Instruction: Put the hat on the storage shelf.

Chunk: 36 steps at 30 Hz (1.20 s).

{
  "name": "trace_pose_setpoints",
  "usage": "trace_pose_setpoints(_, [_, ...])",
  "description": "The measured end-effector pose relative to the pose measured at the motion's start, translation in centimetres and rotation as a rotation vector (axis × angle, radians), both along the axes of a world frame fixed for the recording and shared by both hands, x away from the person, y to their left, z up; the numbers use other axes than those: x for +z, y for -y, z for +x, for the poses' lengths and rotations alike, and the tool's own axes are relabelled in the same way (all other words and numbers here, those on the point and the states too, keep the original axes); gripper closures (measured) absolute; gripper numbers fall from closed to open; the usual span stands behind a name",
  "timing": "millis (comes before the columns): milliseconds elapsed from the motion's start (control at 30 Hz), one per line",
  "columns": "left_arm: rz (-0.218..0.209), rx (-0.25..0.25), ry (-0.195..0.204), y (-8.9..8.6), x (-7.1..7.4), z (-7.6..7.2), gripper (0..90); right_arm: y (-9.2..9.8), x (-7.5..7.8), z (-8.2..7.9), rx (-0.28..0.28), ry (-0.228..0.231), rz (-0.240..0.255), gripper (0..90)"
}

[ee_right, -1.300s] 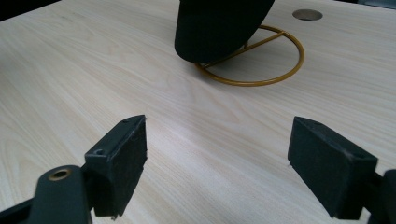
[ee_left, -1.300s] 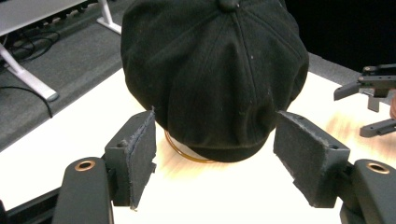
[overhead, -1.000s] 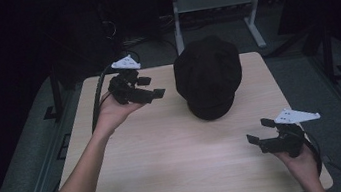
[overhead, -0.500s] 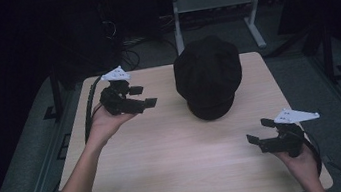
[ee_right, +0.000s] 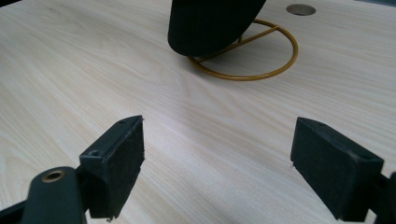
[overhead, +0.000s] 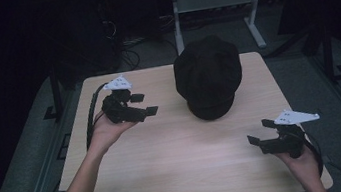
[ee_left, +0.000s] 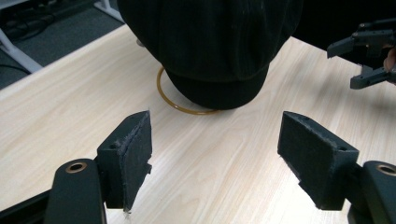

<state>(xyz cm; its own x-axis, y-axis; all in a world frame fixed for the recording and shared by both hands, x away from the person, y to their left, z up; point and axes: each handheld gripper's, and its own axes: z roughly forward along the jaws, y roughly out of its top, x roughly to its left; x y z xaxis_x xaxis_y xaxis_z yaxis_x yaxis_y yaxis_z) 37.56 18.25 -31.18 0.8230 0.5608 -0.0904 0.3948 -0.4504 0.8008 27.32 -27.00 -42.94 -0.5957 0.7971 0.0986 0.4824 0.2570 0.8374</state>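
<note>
Left gripper [overhead: 145, 105] was held palm-up over the table's [overhead: 179, 175] left side, jaws spread, empty, aimed at the cap [overhead: 208, 76]. Right gripper [overhead: 260, 133] was held low near the right front edge, jaws spread, empty. Cap was perched on a gold wire stand [ee_right: 261, 56] at table's far centre; path unobstructed.

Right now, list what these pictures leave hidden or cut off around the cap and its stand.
- Wire stand: its upper part is covered by the black cap in every view.
- Cap's crown: cut off by the top edge in both gripper views.
- Stand's base ring: its far side lies behind the cap in the left gripper view.
</note>
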Motion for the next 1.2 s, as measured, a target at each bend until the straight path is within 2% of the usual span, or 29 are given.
trace_pose_setpoints(367, [-0.022,0.022,-0.018,-1.2,-1.9,-0.5,25.9,-0.1,-0.2,0.1,0.002,-0.005,-0.015,17.1])
trace_pose_setpoints(700, [-0.016,0.026,-0.02,-1.8,-3.5,-1.1,24.8,-0.2,-0.2,0.0,0.012,-0.005,-0.018,17.1])
trace_pose_setpoints(833, [-0.02,0.037,-0.026,-2.1,-4.2,-1.3,24.8,0.0,-0.2,0.0,0.003,-0.002,-0.019,17.1])
trace_pose_setpoints(933, [-0.045,0.051,-0.029,-2.4,-4.9,-1.6,24.9,0.2,-0.2,0.0,-0.005,-0.001,-0.022,17.1])
trace_pose_setpoints(1200, [-0.039,0.056,-0.027,-3.1,-6.4,-2.6,24.9,0.5,-0.2,0.0,-0.019,-0.004,-0.025,17.1])
